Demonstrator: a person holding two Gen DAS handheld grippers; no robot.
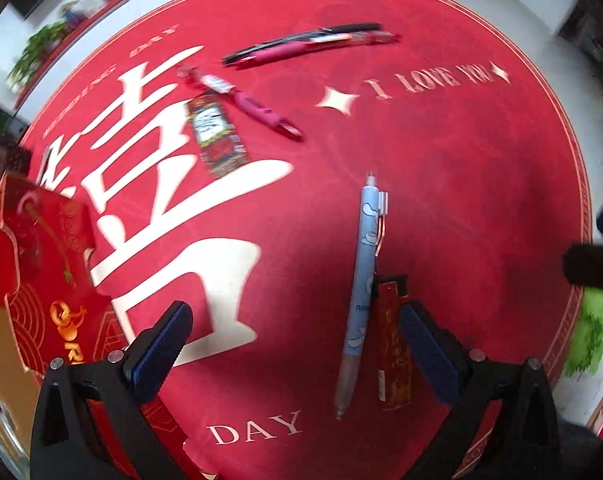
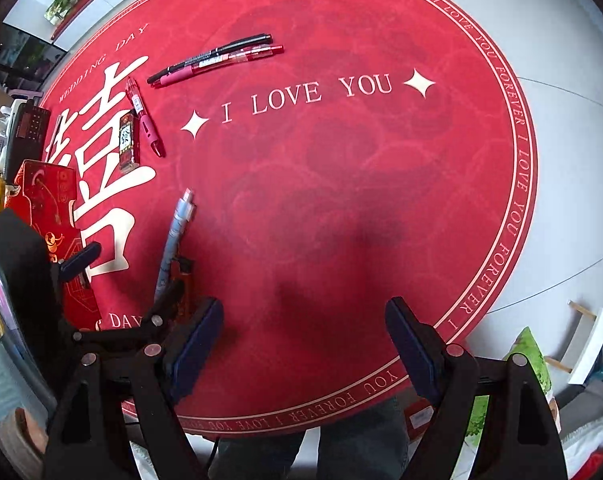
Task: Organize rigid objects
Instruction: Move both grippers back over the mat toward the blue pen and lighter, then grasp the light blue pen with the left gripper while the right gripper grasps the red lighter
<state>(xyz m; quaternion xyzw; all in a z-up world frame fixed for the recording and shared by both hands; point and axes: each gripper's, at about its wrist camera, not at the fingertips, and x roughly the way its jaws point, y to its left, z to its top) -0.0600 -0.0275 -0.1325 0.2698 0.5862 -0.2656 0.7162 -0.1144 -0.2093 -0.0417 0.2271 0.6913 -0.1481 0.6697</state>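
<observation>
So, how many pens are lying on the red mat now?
4. A black pen and a red pen lie together at the far side, a pink pen lies beside a small packet, and a blue pen is nearest.

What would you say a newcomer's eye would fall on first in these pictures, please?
First the big round red mat with its white lettering, which fills both views. Next the pens: a light blue pen lies between the open fingers of the left hand-held gripper, with a black pen and a red pen side by side at the far edge. The right hand-held gripper hangs open over bare mat.
</observation>
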